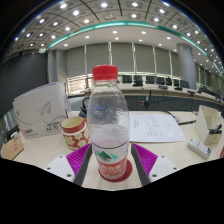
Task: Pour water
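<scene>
The gripper (111, 165) is clamped on a red-capped water bottle (108, 120) at frame center; a mug (74, 131) stands just left on the table (45, 150).

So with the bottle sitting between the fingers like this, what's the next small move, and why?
Probably unscrew the cap first: the water bottle stands upright between the gripper pads with its red cap still on, so tilting toward the cup at its left would pour nothing.

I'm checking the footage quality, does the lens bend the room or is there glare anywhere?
Gripper view: strong fisheye, the ceiling light strip curves into an arc; ceiling spots glare bright; the water bottle between the tool's pads looks sharp and evenly lit.
</scene>
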Motion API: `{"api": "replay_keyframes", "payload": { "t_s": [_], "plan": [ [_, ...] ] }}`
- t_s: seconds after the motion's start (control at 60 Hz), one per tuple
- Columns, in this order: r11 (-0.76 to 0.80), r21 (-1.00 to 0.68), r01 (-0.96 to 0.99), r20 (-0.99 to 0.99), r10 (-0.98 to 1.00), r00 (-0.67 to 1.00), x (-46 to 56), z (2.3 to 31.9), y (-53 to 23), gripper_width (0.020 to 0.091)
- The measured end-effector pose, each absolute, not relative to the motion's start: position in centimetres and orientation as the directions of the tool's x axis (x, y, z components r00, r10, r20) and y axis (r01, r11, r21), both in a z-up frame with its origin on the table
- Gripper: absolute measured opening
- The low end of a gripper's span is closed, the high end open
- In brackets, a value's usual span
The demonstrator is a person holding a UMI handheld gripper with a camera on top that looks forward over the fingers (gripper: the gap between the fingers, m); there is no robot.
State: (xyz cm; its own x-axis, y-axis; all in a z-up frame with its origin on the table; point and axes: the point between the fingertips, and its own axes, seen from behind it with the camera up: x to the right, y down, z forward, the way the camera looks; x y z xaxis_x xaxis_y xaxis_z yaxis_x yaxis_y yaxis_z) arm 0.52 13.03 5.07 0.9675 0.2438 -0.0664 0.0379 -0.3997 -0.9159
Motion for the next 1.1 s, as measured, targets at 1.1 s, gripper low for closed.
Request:
{"api": "replay_keyframes", "payload": {
  "t_s": [1.1],
  "plan": [
    [-0.581,-0.809,0.091,0.098,0.020,0.995,-6.3,22.4,-27.3,0.0859]
  ]
}}
